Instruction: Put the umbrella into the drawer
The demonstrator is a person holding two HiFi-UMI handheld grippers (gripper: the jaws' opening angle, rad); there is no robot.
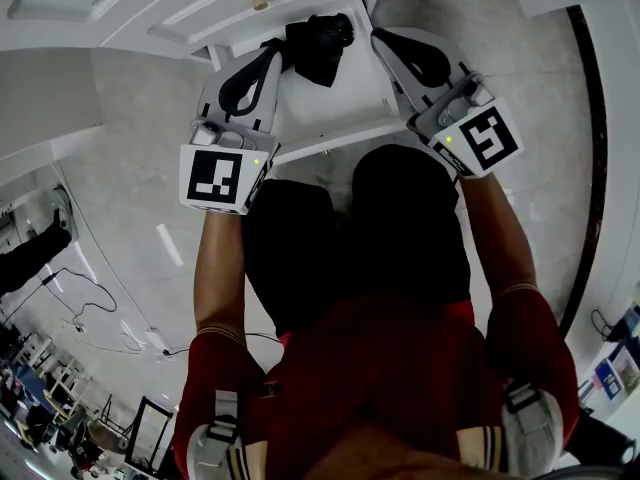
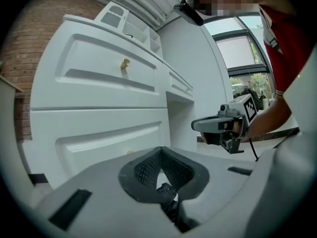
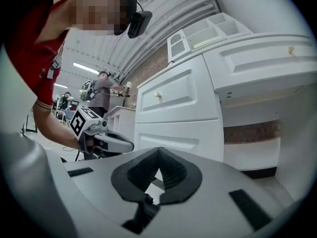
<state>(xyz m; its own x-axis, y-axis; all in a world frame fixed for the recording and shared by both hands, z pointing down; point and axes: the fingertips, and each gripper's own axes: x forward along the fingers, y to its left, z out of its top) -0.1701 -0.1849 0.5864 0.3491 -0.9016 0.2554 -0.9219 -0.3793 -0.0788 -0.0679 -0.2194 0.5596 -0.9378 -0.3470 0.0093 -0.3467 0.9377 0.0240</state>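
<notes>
White panelled cabinet backs left hand-held gripper and right hand-held gripper, closed beside crumpled umbrella.

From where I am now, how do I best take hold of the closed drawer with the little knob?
Grip the knob at the middle of the drawer front, coming straight in from the front with fingers either side. The shut panel is nearly flat, so the knob looks like its only part that sticks out.
</notes>
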